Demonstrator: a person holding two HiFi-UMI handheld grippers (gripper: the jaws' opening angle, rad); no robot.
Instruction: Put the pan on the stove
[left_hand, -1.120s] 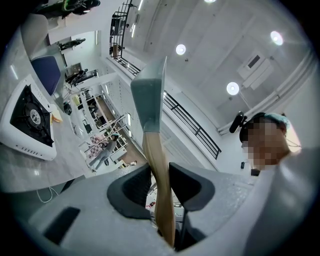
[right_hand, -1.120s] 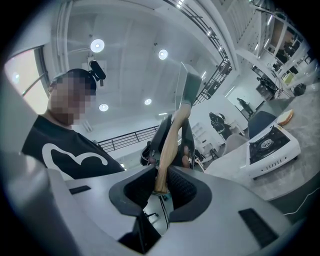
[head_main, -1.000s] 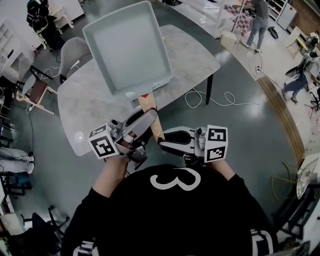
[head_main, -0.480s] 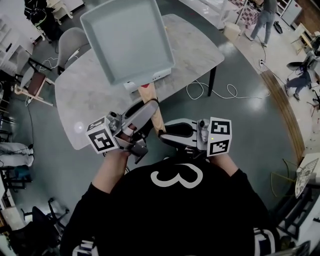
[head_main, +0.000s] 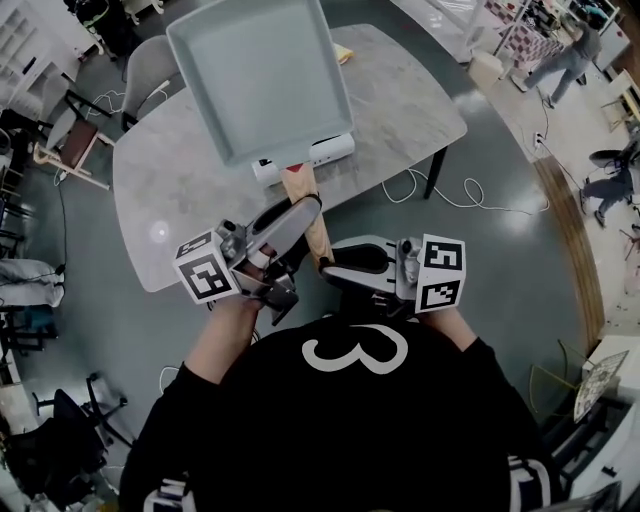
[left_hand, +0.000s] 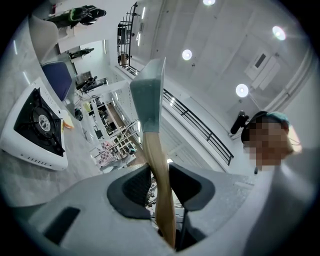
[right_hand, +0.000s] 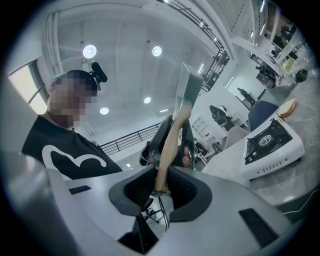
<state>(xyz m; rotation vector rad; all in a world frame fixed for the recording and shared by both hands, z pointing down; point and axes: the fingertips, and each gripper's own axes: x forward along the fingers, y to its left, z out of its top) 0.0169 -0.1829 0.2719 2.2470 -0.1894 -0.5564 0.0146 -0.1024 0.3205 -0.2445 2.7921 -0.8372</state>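
Note:
A grey rectangular pan with a wooden handle is held in the air above the marble table. My left gripper is shut on the handle from the left. My right gripper is shut on the handle's near end from the right. A white gas stove lies on the table, mostly hidden under the pan's near edge. In the left gripper view the handle runs between the pads up to the pan, with the stove at the left. The right gripper view shows the handle and the stove at the right.
A grey chair stands behind the table's left corner. A white cable lies on the floor to the right of the table. A person stands far off at the upper right. Chairs and gear crowd the left edge.
Both grippers have carried the pan forward over the table. More of the white stove now shows beneath the pan's near edge.

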